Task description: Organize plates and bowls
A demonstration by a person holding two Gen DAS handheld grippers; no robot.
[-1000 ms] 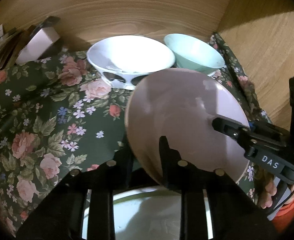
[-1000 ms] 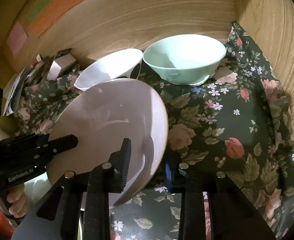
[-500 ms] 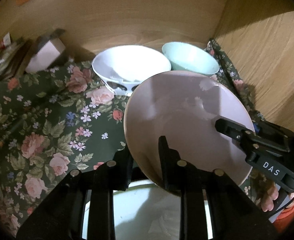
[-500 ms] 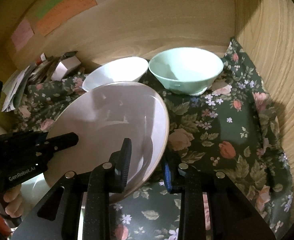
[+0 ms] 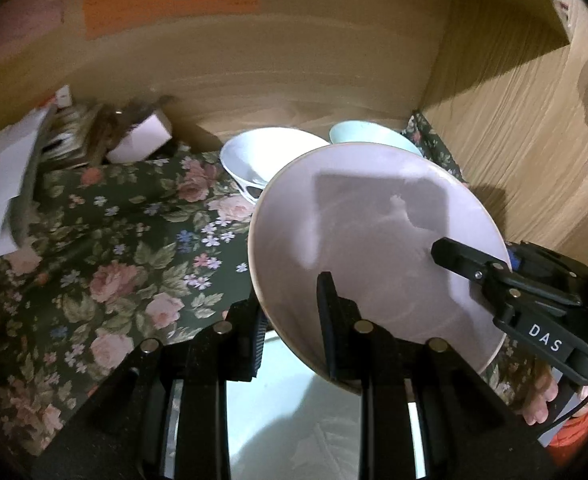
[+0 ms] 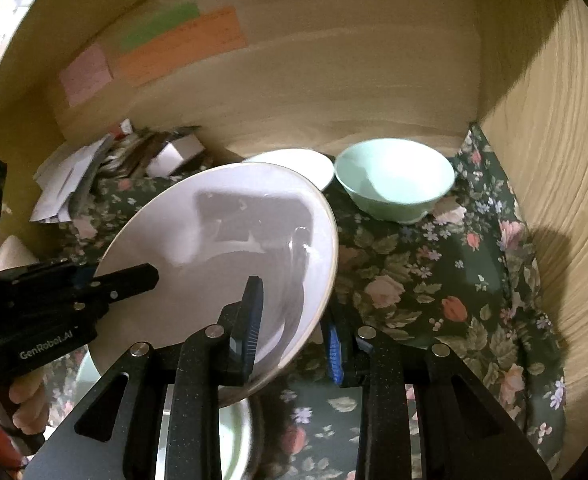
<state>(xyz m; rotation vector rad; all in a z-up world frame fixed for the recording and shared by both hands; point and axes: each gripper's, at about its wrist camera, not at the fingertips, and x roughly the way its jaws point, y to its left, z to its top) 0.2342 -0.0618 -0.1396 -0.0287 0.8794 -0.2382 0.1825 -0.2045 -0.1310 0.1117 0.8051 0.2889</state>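
While the white ceramic bowl (image 5: 272,158) and mint-green bowl (image 6: 394,178) sit on the floral cloth (image 5: 114,248), I hold the pale pink round plate (image 5: 374,240) tilted above it, left gripper (image 5: 292,322) and right gripper (image 6: 294,316) each clamping its rim.

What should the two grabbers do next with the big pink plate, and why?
Probably keep it level and carry it onward. Both the left gripper and the right gripper pinch the pink plate by its rim, held tilted above another plate.

— What did the right gripper (image 6: 290,320) have?
— The pink plate (image 6: 222,252), rim pinched between its fingers, tilted; left gripper (image 6: 134,278) clamped the opposite edge.
— Beyond?
— Mint bowl (image 6: 394,180), white bowl (image 6: 294,164) alongside.
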